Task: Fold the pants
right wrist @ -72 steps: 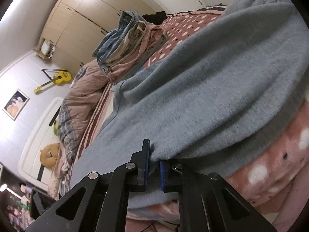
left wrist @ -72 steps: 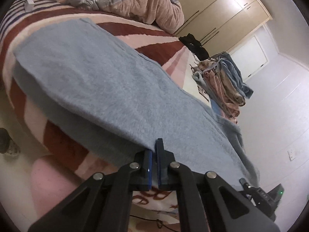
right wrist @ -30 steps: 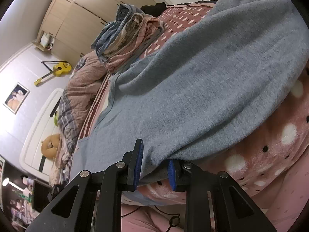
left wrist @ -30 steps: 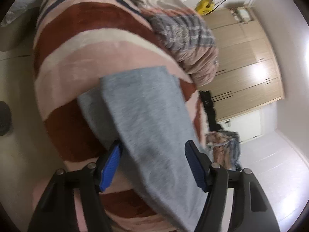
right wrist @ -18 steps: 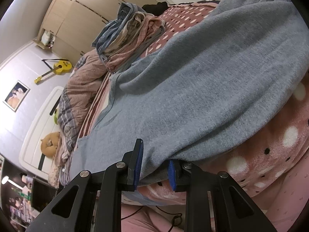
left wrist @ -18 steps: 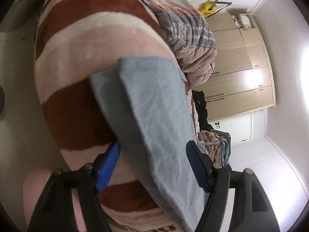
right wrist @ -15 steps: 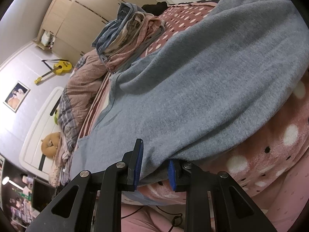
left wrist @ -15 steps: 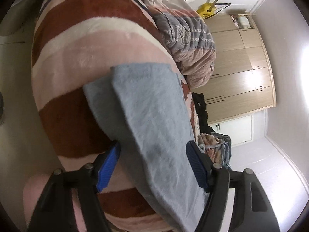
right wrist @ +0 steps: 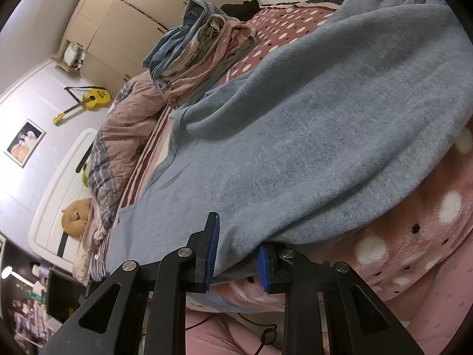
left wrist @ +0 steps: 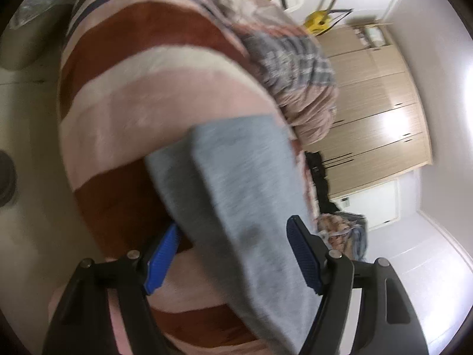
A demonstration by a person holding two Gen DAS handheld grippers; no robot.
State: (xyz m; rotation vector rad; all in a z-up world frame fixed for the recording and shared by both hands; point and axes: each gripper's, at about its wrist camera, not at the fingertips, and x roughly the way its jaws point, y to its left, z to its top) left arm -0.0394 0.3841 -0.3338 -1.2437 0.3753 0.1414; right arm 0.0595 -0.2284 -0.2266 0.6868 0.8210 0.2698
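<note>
Left tongs (left wrist: 233, 254) now spread, pants (right wrist: 310, 136) doubled

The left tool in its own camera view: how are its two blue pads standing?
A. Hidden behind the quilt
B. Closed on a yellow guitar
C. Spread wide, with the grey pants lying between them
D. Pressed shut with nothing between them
C. The left tool has its blue pads far apart, one on each side of the grey pants, which lie on the striped blanket.

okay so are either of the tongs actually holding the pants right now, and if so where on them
Neither holds them. The left tongs are wide open around the leg end of the grey pants. The right tongs are open, straddling the pants' near edge without clamping it.
</note>
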